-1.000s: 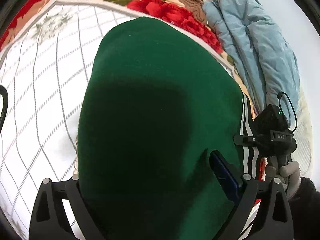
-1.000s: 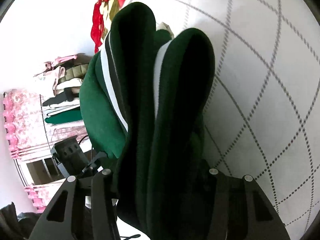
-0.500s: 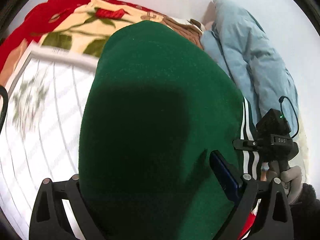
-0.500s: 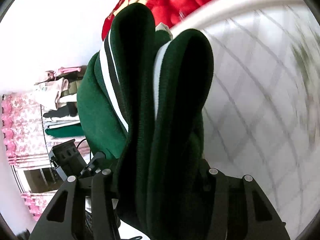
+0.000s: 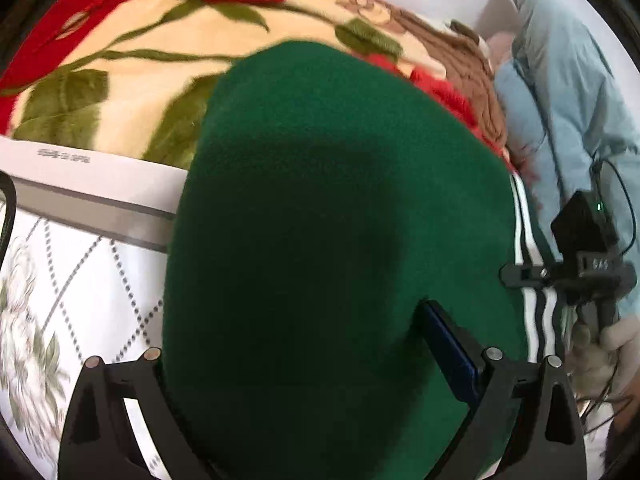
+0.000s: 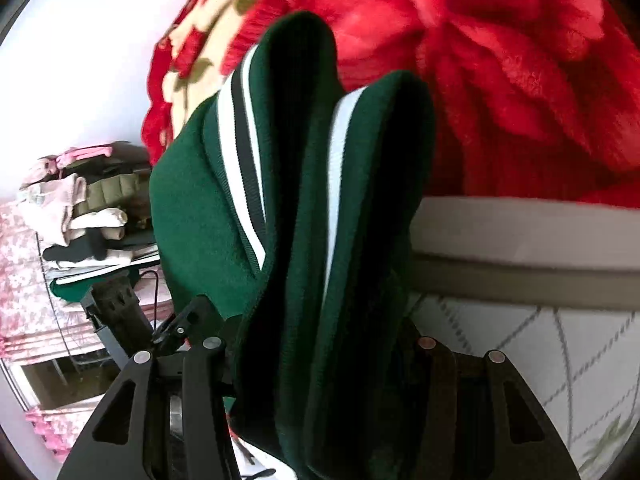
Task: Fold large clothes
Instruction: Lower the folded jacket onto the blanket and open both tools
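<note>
The dark green fleece garment [image 5: 328, 240], white-and-black striped at its trim, hangs bunched and lifted between the 2 tools above the quilted white bed cover [image 5: 72, 280]; the left gripper [image 5: 320, 364] is clamped on its broad fold and the right gripper [image 6: 320, 354] on 2 thick striped folds. To carry it well, I judge both clamps should hold level and evenly apart, so the folds do not sag. Against 1 second ago, both views have swung toward the red floral blanket [image 6: 520, 80]; the grips are unchanged.
</note>
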{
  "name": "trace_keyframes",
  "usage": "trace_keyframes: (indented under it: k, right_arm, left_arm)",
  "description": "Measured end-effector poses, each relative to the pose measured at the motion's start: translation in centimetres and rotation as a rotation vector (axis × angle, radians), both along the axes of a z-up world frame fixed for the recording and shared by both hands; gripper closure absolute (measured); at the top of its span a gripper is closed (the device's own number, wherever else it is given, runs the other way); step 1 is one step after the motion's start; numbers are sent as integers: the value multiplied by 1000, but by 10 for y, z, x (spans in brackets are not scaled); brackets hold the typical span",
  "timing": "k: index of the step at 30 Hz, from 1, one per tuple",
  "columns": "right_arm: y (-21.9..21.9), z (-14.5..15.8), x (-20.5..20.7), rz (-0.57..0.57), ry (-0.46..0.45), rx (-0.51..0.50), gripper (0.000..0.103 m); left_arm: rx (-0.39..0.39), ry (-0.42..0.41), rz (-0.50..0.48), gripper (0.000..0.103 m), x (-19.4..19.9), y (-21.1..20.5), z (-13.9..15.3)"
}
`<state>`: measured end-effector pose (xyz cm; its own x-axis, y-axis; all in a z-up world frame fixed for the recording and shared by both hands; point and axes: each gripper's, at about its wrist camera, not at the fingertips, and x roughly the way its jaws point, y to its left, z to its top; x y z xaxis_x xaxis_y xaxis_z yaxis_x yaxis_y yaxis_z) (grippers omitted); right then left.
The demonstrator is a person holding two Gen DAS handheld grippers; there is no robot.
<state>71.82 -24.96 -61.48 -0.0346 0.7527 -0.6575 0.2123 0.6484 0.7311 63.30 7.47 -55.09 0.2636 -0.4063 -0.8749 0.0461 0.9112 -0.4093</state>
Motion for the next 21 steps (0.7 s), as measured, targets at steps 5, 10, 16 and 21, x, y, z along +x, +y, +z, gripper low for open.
trace_keyframes:
  k: [5, 10, 16, 21]
  right_arm:
    - [11, 20, -4, 41, -77, -205, 17]
    - [25, 72, -45, 22, -233, -500, 4]
    - [51, 132, -140, 4, -394, -696, 0]
    - [52, 195, -222, -53, -448, -802, 0]
  left_arm:
    - [77, -14, -27, 5, -15, -4, 15]
    - [264, -104, 22, 4, -48, -8, 52]
    - [465, -211, 77, 2, -114, -22, 118]
    - [489, -240, 139, 2, -161, -34, 187]
